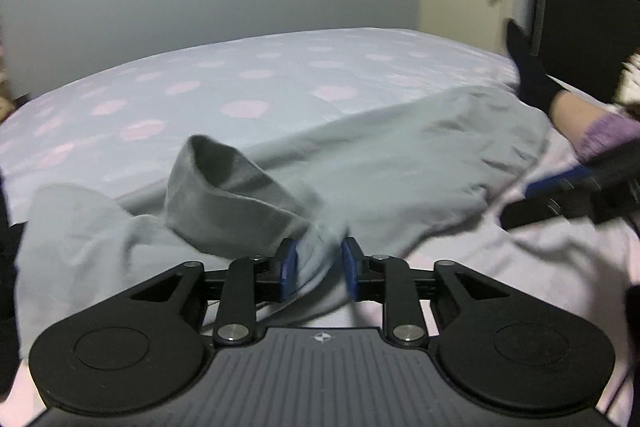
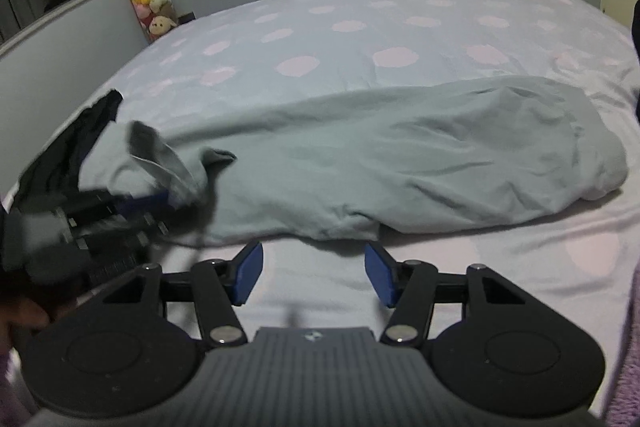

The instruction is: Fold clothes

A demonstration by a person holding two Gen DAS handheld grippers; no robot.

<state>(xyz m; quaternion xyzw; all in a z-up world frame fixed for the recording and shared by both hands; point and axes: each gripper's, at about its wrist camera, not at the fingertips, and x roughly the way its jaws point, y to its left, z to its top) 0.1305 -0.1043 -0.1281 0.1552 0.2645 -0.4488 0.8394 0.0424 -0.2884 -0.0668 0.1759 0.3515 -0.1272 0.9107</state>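
Holding a bunch of the grey garment (image 1: 360, 163) between the blue pads of my left gripper (image 1: 318, 269), I have the cloth running up through the jaws, which stand a little apart; whether the pads press on it I cannot tell from the blur. A ribbed cuff (image 1: 224, 183), or it may be a waistband, stands up in a loop just beyond the left fingertips. The garment itself lies on the bed (image 2: 360, 27), on the spotted sheet, its long axis running across both views from the left gripper's end to a rounded, bunched end far to the right.

My right gripper (image 2: 316, 273) has its jaws standing wide with nothing between them, only bare sheet, and it sits just short of the garment's near edge at about the middle of its length. So the free far end lies off to the right of that tool, and the right hand is the nearer one to it. I judge the next move is for the right to take that near edge or end, so the two can draw the cloth out straight.
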